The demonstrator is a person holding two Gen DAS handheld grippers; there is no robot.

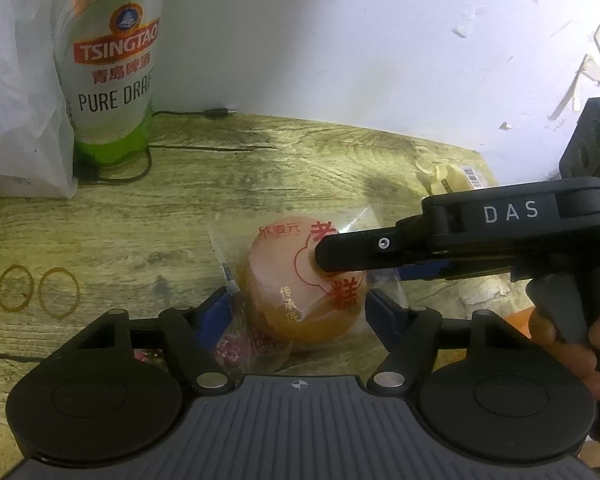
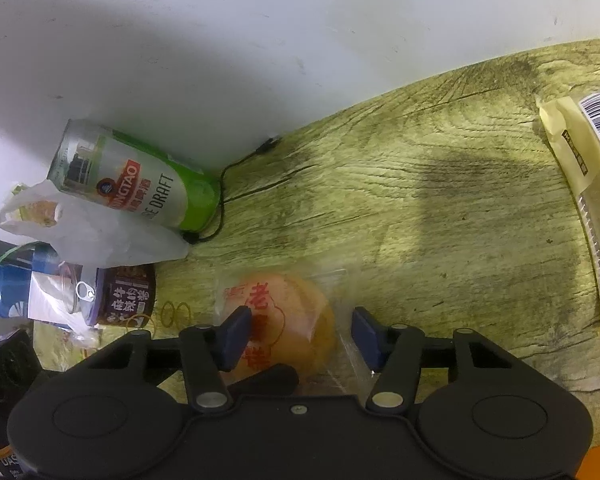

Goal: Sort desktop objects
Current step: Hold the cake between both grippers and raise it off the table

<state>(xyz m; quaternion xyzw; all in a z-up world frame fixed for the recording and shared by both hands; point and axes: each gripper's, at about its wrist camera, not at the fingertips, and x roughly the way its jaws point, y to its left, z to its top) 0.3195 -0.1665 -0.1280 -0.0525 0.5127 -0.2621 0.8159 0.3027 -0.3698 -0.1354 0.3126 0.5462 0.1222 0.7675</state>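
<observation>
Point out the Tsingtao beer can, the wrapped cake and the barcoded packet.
Tsingtao beer can [image 1: 114,76], left wrist view, on its printed label.
Wrapped cake [image 1: 284,276], left wrist view, on its orange top.
Barcoded packet [image 2: 580,184], right wrist view, on its pale wrapper.

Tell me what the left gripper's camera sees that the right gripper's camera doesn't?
Only the left wrist view shows the right gripper from outside, reaching over the cake, and the hand squeezing its trigger.

Only the right wrist view shows the small dark tin with a pull tab and the blue-capped bottle.

Both show the wrapped round cake, the Tsingtao beer can, the white plastic bag, the barcoded yellow packet, the thin black cable and the wood-grain table.
</observation>
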